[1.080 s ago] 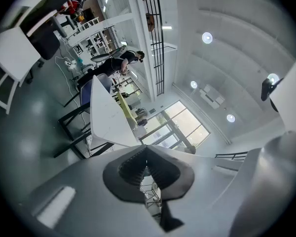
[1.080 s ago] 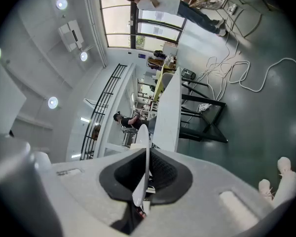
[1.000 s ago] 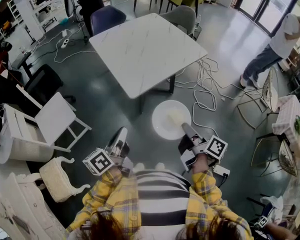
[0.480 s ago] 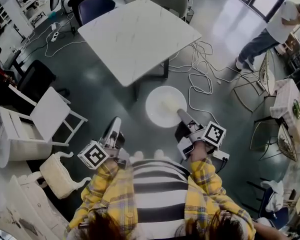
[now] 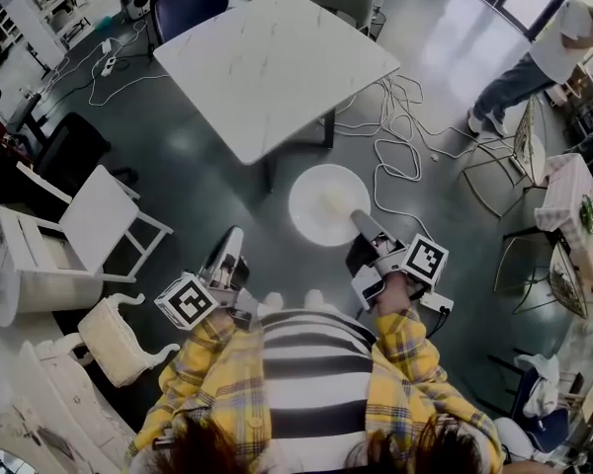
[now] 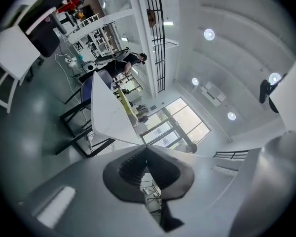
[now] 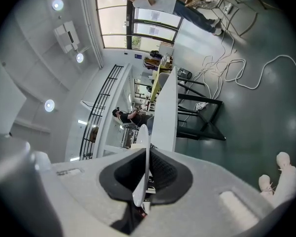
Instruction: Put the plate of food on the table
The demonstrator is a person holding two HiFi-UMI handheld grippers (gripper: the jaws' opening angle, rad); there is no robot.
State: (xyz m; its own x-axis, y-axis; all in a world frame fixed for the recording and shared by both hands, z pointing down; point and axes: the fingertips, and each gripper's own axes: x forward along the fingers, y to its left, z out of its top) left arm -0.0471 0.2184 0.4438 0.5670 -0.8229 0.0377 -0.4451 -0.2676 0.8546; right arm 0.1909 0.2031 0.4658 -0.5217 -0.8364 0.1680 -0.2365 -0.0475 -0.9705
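A round white plate point(image 5: 321, 205) with a pale heap of food point(image 5: 338, 203) hangs level over the dark floor, just short of the white marble table point(image 5: 272, 67). My right gripper point(image 5: 359, 219) is shut on the plate's near rim. In the right gripper view the plate point(image 7: 143, 162) shows edge-on between the pads, with the table point(image 7: 165, 107) ahead. My left gripper point(image 5: 234, 237) is held out to the left of the plate, touching nothing. In the left gripper view the left gripper point(image 6: 144, 151) has its jaws together and empty, and the table point(image 6: 106, 113) lies ahead.
A white chair point(image 5: 89, 227) and a cream stool point(image 5: 114, 342) stand at the left. White cables point(image 5: 395, 156) trail over the floor right of the table. A person point(image 5: 534, 67) stands at the back right by a wire chair point(image 5: 529, 171). Two chairs point(image 5: 183, 8) stand behind the table.
The head view has shifted a little. The plate and both grippers keep their places relative to the table.
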